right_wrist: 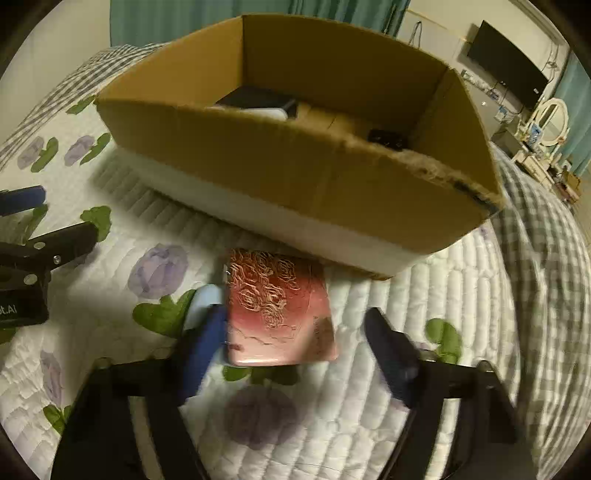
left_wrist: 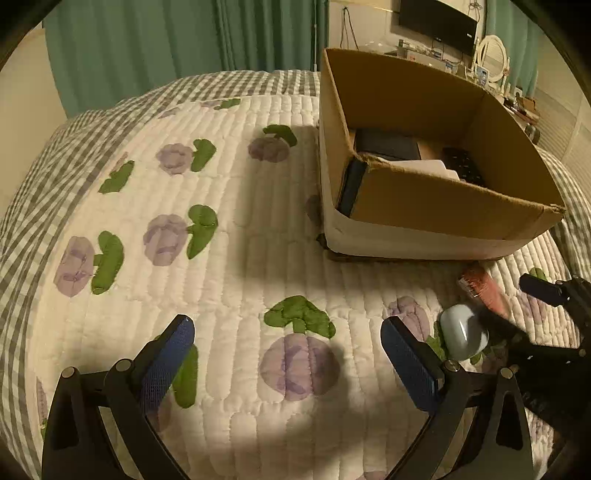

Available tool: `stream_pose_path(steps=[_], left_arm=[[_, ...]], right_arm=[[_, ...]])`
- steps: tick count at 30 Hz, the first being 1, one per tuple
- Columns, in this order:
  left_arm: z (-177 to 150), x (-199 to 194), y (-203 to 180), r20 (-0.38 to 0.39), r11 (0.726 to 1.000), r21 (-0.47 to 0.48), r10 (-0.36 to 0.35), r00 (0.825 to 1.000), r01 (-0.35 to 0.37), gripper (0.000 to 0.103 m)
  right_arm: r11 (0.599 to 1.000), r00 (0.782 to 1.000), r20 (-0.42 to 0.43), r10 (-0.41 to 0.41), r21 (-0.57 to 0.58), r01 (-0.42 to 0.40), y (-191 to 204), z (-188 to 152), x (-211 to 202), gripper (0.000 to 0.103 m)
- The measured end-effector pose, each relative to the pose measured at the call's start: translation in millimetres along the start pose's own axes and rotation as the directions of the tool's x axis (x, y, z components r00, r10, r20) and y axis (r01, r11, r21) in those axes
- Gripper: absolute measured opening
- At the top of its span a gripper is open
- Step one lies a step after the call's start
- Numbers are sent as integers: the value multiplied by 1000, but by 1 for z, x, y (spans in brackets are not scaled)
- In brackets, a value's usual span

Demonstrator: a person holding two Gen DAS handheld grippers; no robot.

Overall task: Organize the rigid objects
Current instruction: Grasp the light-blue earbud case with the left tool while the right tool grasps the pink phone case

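Note:
A pink box with a gold rose pattern (right_wrist: 280, 306) lies on the quilt in front of the cardboard box (right_wrist: 295, 162). My right gripper (right_wrist: 295, 339) is open, its fingers on either side of the pink box's near end. A pale blue oval case (right_wrist: 203, 302) lies just left of the pink box, against the left finger. In the left wrist view the blue case (left_wrist: 463, 330) and pink box (left_wrist: 480, 288) lie at the right, with the right gripper (left_wrist: 546, 295) over them. My left gripper (left_wrist: 288, 343) is open and empty above the quilt. The cardboard box (left_wrist: 424, 199) holds dark items (left_wrist: 388, 144).
The quilt (left_wrist: 221, 221) with purple flowers and a grey checked border covers the bed. Green curtains (left_wrist: 166, 37) hang behind. A TV (left_wrist: 439, 22) and a dresser with a mirror (left_wrist: 493, 55) stand far right. The left gripper shows at the left edge of the right wrist view (right_wrist: 33, 258).

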State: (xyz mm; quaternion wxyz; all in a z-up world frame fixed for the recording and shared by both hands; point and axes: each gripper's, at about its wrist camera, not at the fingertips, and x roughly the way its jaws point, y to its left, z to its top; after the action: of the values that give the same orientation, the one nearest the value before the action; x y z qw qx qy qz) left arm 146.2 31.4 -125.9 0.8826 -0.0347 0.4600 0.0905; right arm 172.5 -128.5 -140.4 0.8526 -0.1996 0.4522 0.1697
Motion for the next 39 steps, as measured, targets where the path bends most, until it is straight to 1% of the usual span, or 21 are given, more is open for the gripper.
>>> stream_pose_path(steps=[3, 5, 10, 13, 16, 18, 20, 21, 22, 23, 27, 28, 31, 34, 36, 37, 39], left_arm=[[-3, -3, -3, -4, 1000, 5, 21, 1000, -21, 103], [-3, -3, -5, -10, 1000, 12, 24, 1000, -23, 103], [-3, -7, -12, -4, 999, 39, 28, 1000, -27, 103], [-2, -5, -17, -5, 998, 56, 32, 999, -32, 103], [-1, -2, -23, -13, 996, 77, 39, 999, -38, 103], [-2, -3, -26, -13, 995, 86, 43, 999, -41, 103], [-2, -3, -29, -15, 995, 93, 44, 999, -42, 103], [-2, -3, -31, -16, 994, 98, 43, 999, -41, 103], [-1, -3, -32, -17, 994, 103, 43, 999, -41, 103], [0, -4, -34, -18, 994, 106, 41, 999, -39, 103], [2, -10, -43, -23, 993, 115, 13, 1000, -10, 103], [2, -12, -45, -20, 993, 117, 7, 1000, -5, 103], [5, -21, -54, -13, 993, 116, -16, 1000, 17, 103], [6, -22, -67, -28, 993, 114, -30, 999, 34, 103], [3, -18, -78, -45, 993, 111, -34, 998, 39, 103], [1, -15, -82, -53, 993, 109, -35, 998, 41, 103], [-2, -8, -92, -74, 993, 103, -43, 996, 51, 103]], right_arm=[[999, 999, 26, -47, -14, 47, -4, -3, -10, 60], [998, 997, 53, -62, -11, 62, -3, -2, -19, 52], [993, 990, 94, -103, -44, 108, -3, 0, -24, 50], [994, 991, 104, -80, -69, 88, -5, 2, -20, 50], [989, 992, 114, -50, -135, 65, 2, 6, -11, 50], [980, 994, 108, -36, -189, 56, 12, 8, -2, 47], [975, 997, 82, -13, -219, 31, 16, 7, 7, 39], [971, 996, 89, -21, -235, 42, 18, 6, 8, 36], [967, 996, 93, -14, -250, 37, 20, 4, 8, 26], [967, 996, 89, 0, -253, 22, 21, 4, 7, 20], [956, 989, 142, -28, -287, 69, 17, -4, -14, 11], [958, 988, 152, -27, -277, 69, 12, -4, -20, 10], [975, 988, 153, 12, -223, 23, -9, -3, -44, 9], [982, 990, 140, 8, -190, 19, -26, 1, -65, 9], [991, 995, 102, 21, -132, -8, -40, 3, -72, 9], [995, 998, 62, 19, -96, -13, -48, 2, -70, 9], [998, 999, 14, 33, -53, -32, -54, -5, -63, 9]])
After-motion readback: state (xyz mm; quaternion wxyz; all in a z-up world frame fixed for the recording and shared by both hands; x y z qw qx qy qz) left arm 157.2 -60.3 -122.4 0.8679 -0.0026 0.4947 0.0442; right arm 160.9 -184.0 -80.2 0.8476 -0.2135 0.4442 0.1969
